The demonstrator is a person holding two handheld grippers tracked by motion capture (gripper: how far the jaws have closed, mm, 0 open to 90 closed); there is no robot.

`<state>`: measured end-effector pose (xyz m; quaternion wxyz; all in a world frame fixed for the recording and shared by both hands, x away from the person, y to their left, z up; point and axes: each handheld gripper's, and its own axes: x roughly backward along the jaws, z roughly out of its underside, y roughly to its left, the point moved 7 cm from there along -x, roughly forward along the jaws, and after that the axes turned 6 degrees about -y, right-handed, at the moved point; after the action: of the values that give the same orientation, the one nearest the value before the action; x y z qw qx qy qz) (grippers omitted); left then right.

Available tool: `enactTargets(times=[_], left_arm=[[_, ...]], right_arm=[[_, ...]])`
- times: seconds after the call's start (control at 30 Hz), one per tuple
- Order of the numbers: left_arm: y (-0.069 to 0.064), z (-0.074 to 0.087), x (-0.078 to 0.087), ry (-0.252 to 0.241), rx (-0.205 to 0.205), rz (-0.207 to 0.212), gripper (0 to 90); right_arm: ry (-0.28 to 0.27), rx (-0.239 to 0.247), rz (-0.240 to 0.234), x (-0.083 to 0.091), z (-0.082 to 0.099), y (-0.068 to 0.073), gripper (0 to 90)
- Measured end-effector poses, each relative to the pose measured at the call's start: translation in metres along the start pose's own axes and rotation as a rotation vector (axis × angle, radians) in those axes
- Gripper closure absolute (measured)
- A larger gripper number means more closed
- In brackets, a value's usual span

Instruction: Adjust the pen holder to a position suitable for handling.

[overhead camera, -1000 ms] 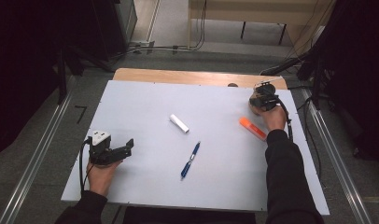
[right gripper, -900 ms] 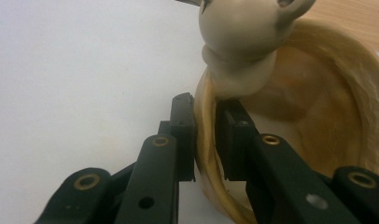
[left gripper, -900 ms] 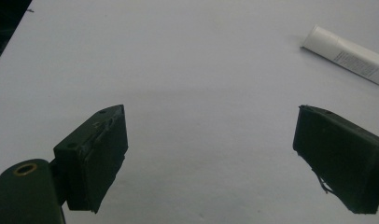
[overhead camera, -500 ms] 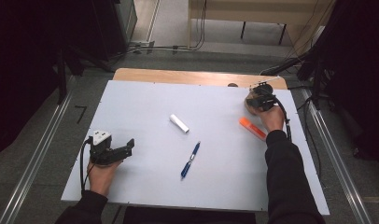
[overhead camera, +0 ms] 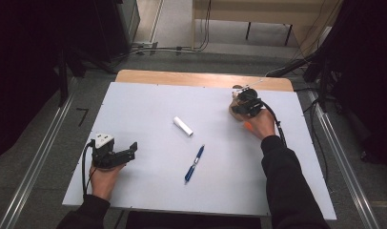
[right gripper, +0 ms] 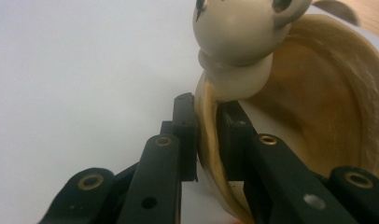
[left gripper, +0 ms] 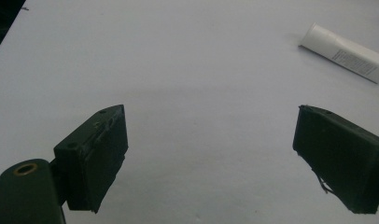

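Observation:
My right gripper [overhead camera: 246, 106] is shut on the rim of a tan wooden dish [overhead camera: 235, 110] at the back right of the white board [overhead camera: 148, 102]. In the right gripper view the jaws of that gripper [right gripper: 207, 135] pinch the dish's thin wall [right gripper: 318, 102], just below a cream, round animal-like head [right gripper: 239, 32] on the rim. Near the front left, my left gripper [overhead camera: 130, 151] rests on the board, open and holding nothing. Its own view shows the left gripper [left gripper: 211, 158] with both jaws wide apart over bare board.
A white tube [overhead camera: 183, 126] [left gripper: 346, 53] lies mid-board, with a blue pen [overhead camera: 194, 163] nearer the front. A bit of an orange marker [overhead camera: 248, 126] peeks out beside the right hand. A wooden strip [overhead camera: 182, 78] runs along the far edge. Metal rails flank the table.
The right hand has slid left, away from the board's right edge, with the dish in its gripper, and now covers most of the orange marker. The left hand stayed put.

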<state>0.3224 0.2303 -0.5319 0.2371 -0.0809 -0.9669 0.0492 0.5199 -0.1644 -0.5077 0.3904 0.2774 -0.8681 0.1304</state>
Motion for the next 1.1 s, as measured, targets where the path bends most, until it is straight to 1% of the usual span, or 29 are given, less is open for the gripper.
enactTargets(times=[0.03, 0.07, 0.1, 0.2, 0.27, 0.33, 0.43, 0.47, 0.57, 0.67, 0.73, 0.93, 1.1], left_arm=[[0.000, 0.000, 0.000, 0.001, 0.000, 0.000, 10.8], [0.000, 0.000, 0.000, 0.002, -0.001, 0.001, 10.7], [0.000, 0.001, 0.000, 0.003, -0.002, 0.000, 10.8], [-0.001, 0.000, 0.001, 0.000, -0.001, 0.000, 10.8], [-0.001, 0.000, 0.001, -0.003, 0.001, 0.000, 10.8], [-0.001, 0.000, 0.001, -0.005, 0.002, 0.000, 10.8], [-0.001, 0.000, 0.001, -0.003, -0.001, -0.001, 10.7], [-0.001, 0.000, 0.001, -0.003, -0.002, -0.001, 10.8], [-0.002, 0.000, 0.001, -0.001, -0.004, 0.001, 10.8], [-0.002, 0.001, 0.001, -0.001, -0.004, -0.001, 10.8], [-0.003, 0.000, 0.001, -0.001, -0.004, -0.001, 10.8], [-0.003, 0.001, 0.001, 0.001, -0.005, 0.001, 10.8], [-0.003, 0.001, 0.001, 0.001, -0.004, 0.002, 10.8]], right_arm=[[0.000, 0.004, -0.006, 0.000, 0.000, 0.005, 77.4], [-0.001, 0.025, -0.019, -0.001, 0.000, 0.013, 77.4], [0.006, 0.031, -0.029, -0.001, 0.000, 0.020, 77.4], [0.013, 0.068, -0.050, -0.002, -0.001, 0.042, 77.4], [0.018, 0.068, -0.058, -0.002, 0.000, 0.053, 77.4], [0.013, 0.083, -0.063, -0.002, 0.001, 0.065, 77.4], [0.015, 0.092, -0.076, -0.001, 0.002, 0.076, 77.4], [0.019, 0.092, -0.073, 0.000, 0.003, 0.081, 77.4], [0.020, 0.102, -0.086, 0.001, 0.005, 0.090, 77.4], [0.026, 0.105, -0.089, 0.003, 0.006, 0.097, 77.4], [0.025, 0.115, -0.092, 0.003, 0.007, 0.100, 77.4], [0.022, 0.114, -0.103, 0.006, 0.012, 0.111, 77.3], [0.022, 0.113, -0.104, 0.007, 0.013, 0.115, 77.2]])
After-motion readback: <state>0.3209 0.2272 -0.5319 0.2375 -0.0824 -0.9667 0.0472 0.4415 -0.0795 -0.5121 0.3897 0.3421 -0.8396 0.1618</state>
